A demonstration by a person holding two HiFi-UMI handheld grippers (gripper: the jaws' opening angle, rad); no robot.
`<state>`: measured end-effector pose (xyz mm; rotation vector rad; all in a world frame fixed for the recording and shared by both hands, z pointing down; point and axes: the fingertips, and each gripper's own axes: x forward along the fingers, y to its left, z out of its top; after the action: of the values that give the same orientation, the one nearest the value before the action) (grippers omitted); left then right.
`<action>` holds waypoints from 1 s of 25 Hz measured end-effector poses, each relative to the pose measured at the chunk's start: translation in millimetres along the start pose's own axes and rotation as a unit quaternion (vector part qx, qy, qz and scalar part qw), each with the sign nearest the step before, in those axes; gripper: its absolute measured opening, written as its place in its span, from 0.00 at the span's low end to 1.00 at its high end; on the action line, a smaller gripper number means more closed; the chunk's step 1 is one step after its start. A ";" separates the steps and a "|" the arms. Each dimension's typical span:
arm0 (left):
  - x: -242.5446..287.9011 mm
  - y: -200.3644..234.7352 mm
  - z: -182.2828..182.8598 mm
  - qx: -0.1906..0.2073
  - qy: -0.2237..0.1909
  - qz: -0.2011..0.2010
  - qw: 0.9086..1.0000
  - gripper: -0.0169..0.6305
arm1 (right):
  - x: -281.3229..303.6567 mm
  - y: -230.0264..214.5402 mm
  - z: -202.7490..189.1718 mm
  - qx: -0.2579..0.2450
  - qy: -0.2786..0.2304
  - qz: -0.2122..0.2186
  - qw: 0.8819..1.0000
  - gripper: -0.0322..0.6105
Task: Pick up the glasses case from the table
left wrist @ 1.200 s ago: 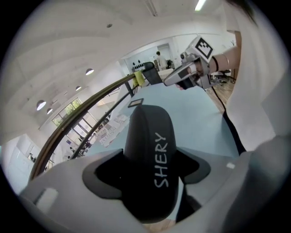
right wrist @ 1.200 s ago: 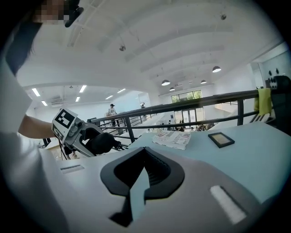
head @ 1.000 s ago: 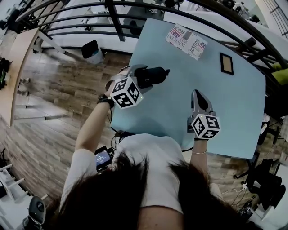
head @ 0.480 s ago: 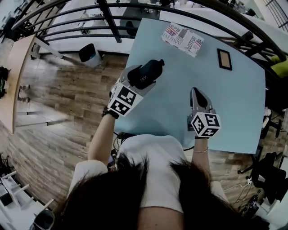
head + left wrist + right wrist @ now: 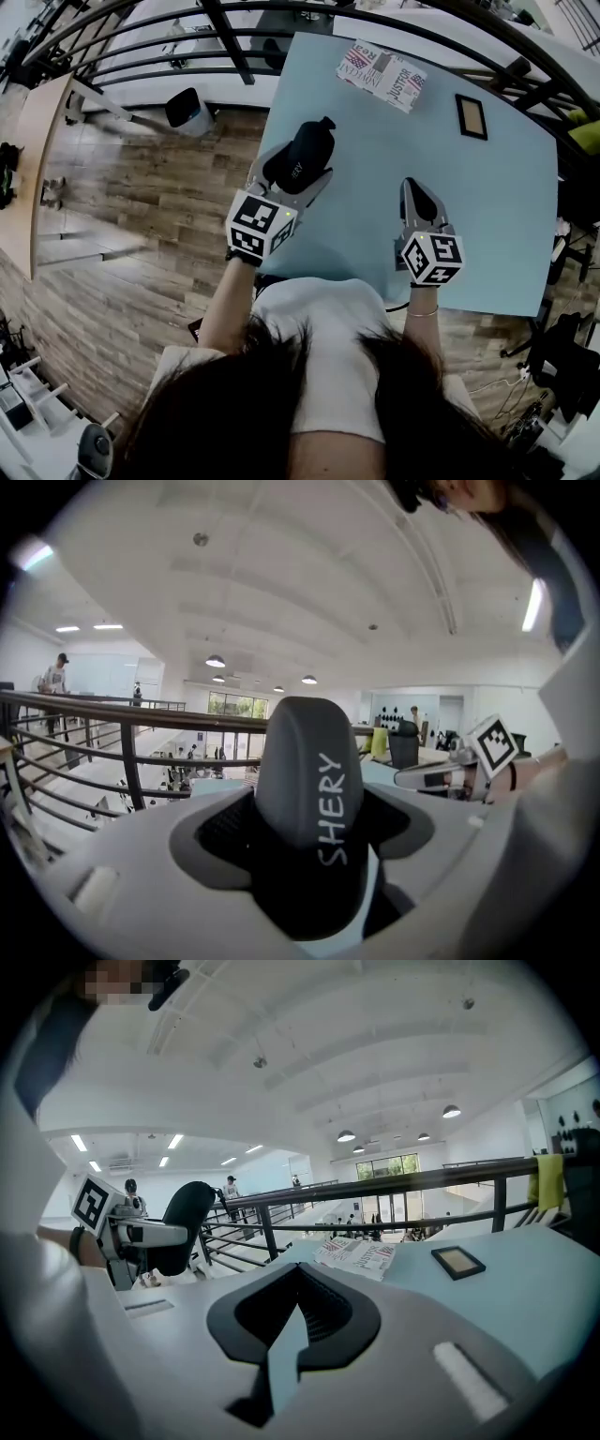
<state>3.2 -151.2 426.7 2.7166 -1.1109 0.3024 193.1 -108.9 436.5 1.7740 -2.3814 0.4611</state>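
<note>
- The left gripper [image 5: 296, 173] pinches the glasses case [image 5: 302, 155]. Its jaws stand fairly wide, one on each long side of the case.
- In the left gripper view the dark case fills the gap between the jaws and stands on end. The white lettering "SHERY" runs up its face, and the ribbed pads [image 5: 223, 829] press its flanks.
- The far end of the case sticks out well past the jaw tips. Its near end sits deep in the gripper's throat.
- In the right gripper view the case hangs in the air, clear of the light blue table [image 5: 487, 206]. In the head view it is over the table's left edge, partly above the wooden floor [image 5: 141, 216].
- The right gripper [image 5: 418, 192] is well apart from the case, to its right and low over the table. Its jaws are pressed together with nothing between them.
- Farther along the table lie a printed magazine [image 5: 380, 72] and a small dark frame [image 5: 472, 116], both flat and well beyond the two grippers.
- A dark railing [image 5: 225, 37] runs past the table's far side.
</note>
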 end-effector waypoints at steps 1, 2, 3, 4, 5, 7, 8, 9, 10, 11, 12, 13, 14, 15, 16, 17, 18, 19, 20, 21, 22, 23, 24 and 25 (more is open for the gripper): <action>-2.7 1.8 3.1 -0.013 -0.008 0.006 1.000 0.64 | -0.4 0.9 1.2 -0.004 -0.001 0.001 1.000 0.05; -5.4 3.7 5.6 -0.025 -0.015 0.012 1.000 0.64 | -1.1 1.8 2.7 -0.007 -0.002 0.001 1.000 0.05; -8.0 5.8 7.6 -0.035 -0.020 0.018 0.999 0.64 | -1.9 2.6 4.5 -0.010 -0.003 0.001 1.000 0.05; -10.6 8.1 9.2 -0.045 -0.024 0.024 0.998 0.64 | -2.8 3.3 6.7 -0.014 -0.004 0.001 1.000 0.05; -13.2 10.4 10.4 -0.054 -0.028 0.029 0.998 0.64 | -3.6 3.9 9.0 -0.018 -0.006 0.001 1.000 0.05; -17.9 14.0 11.1 -0.066 -0.035 0.034 0.997 0.64 | -4.8 4.6 13.3 -0.029 -0.010 -0.001 1.000 0.05; -19.8 15.1 10.3 -0.067 -0.036 0.035 0.996 0.64 | -5.2 4.8 15.1 -0.035 -0.011 -0.002 0.999 0.05; -21.3 16.1 9.0 -0.067 -0.035 0.036 0.997 0.64 | -5.5 5.0 16.8 -0.041 -0.012 -0.003 0.999 0.05; -22.3 17.0 7.2 -0.066 -0.033 0.036 0.997 0.64 | -5.6 5.2 18.5 -0.047 -0.013 -0.004 0.999 0.05; -22.8 17.8 5.2 -0.066 -0.030 0.037 0.997 0.64 | -5.8 5.3 20.2 -0.053 -0.014 -0.006 0.998 0.05; -23.1 18.4 3.2 -0.068 -0.028 0.038 0.997 0.64 | -6.0 5.3 21.9 -0.059 -0.016 -0.007 0.998 0.05; -23.4 18.5 1.3 -0.070 -0.026 0.040 0.996 0.64 | -6.5 5.3 23.5 -0.063 -0.017 -0.008 0.998 0.05; -23.7 18.2 -0.6 -0.072 -0.025 0.041 0.996 0.64 | -7.3 5.4 24.8 -0.067 -0.020 -0.009 0.998 0.05; -23.8 17.5 -2.6 -0.074 -0.023 0.042 0.996 0.64 | -8.0 5.4 25.7 -0.069 -0.022 -0.010 0.997 0.05; -23.7 16.7 -4.6 -0.075 -0.022 0.041 0.996 0.64 | -8.4 5.5 26.2 -0.070 -0.025 -0.011 0.997 0.05; -23.3 16.0 -6.5 -0.075 -0.020 0.040 0.996 0.64 | -8.4 5.6 26.4 -0.070 -0.026 -0.012 0.997 0.05; -22.7 15.6 -8.1 -0.076 -0.018 0.039 0.996 0.64 | -7.8 5.9 26.5 -0.070 -0.028 -0.012 0.997 0.05; -22.2 15.6 -9.3 -0.076 -0.016 0.038 0.996 0.64 | -7.0 6.4 26.6 -0.070 -0.029 -0.011 0.997 0.05; -21.8 15.9 -10.0 -0.077 -0.016 0.037 0.996 0.64 | -6.2 7.2 26.7 -0.070 -0.029 -0.011 0.997 0.05; -21.5 16.1 -10.5 -0.078 -0.015 0.037 0.996 0.64 | -5.7 7.9 26.9 -0.071 -0.030 -0.010 0.997 0.05; -21.3 16.2 -10.9 -0.079 -0.015 0.037 0.996 0.64 | -5.6 8.3 27.0 -0.072 -0.030 -0.010 0.997 0.05; -21.1 16.2 -11.3 -0.079 -0.014 0.036 0.996 0.64 | -5.7 8.5 26.8 -0.072 -0.031 -0.010 0.997 0.05; -21.0 16.3 -11.6 -0.079 -0.014 0.036 0.996 0.64 | -5.9 8.4 26.5 -0.071 -0.031 -0.010 0.997 0.05; -20.9 16.4 -11.7 -0.079 -0.014 0.035 0.996 0.64 | -6.1 8.1 26.1 -0.071 -0.031 -0.011 0.997 0.05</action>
<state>-24.4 -145.8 434.2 2.5549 -1.1874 0.1787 189.1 -109.6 408.9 1.7745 -2.3670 0.2307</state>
